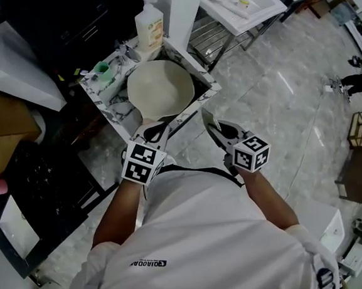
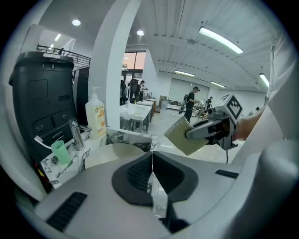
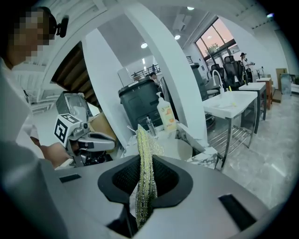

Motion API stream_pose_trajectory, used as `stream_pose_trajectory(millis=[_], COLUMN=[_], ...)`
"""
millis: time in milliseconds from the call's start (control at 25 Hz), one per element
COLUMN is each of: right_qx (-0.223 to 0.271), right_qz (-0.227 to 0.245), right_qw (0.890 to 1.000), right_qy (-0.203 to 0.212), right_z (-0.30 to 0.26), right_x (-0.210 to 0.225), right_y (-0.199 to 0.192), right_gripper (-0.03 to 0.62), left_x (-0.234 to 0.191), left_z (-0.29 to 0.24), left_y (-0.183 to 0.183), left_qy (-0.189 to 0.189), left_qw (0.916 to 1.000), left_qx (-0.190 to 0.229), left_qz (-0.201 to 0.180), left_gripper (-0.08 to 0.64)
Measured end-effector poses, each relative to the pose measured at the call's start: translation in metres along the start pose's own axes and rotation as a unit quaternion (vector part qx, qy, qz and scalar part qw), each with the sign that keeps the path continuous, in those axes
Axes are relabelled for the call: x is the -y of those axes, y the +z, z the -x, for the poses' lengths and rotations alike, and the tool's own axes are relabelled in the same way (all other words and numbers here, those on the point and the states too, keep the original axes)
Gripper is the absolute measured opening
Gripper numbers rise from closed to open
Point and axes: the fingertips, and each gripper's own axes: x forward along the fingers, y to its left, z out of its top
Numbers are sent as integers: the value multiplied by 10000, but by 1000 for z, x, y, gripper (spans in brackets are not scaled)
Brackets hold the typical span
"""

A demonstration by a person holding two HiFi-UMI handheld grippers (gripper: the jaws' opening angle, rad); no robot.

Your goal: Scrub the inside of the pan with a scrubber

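Observation:
A round cream pan (image 1: 160, 89) rests in the marble-topped sink stand (image 1: 205, 94) ahead of me; it also shows as the pan (image 2: 114, 151) and the pan (image 3: 180, 148) in the gripper views. My right gripper (image 1: 215, 133) is shut on a flat yellow-green scrubber (image 1: 206, 117), which stands edge-on between the jaws as the scrubber (image 3: 144, 172). It hangs short of the pan's near right rim. My left gripper (image 1: 156, 130) is shut with nothing between its jaws (image 2: 151, 170), just short of the pan's near edge. The left gripper view shows the right gripper (image 2: 210, 130) carrying the scrubber (image 2: 184, 135).
A soap bottle (image 1: 149, 24) stands behind the pan, with a green cup (image 1: 101, 69) and a faucet (image 2: 74, 133) at its left. A black bin (image 2: 42, 102) is further left. A white table (image 1: 241, 3) stands to the back right on the tiled floor.

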Motion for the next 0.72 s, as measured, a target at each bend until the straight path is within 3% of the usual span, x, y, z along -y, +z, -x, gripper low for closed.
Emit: stream_pose_trajectory(millis=[440, 720], right_qx=[-270, -621], right_qz=[361, 646], right_qw=[9962, 9848], right_qy=[744, 1487], right_z=[-69, -119], right_x=[7, 44], right_y=[32, 59], right_gripper=[75, 75], left_x=[-53, -67], left_z=[-11, -23], left_y=[-7, -21], left_qy=[492, 1281], left_qw=[9981, 9889], left_qx=[-301, -652], left_qz=[196, 378], left_gripper=[15, 15])
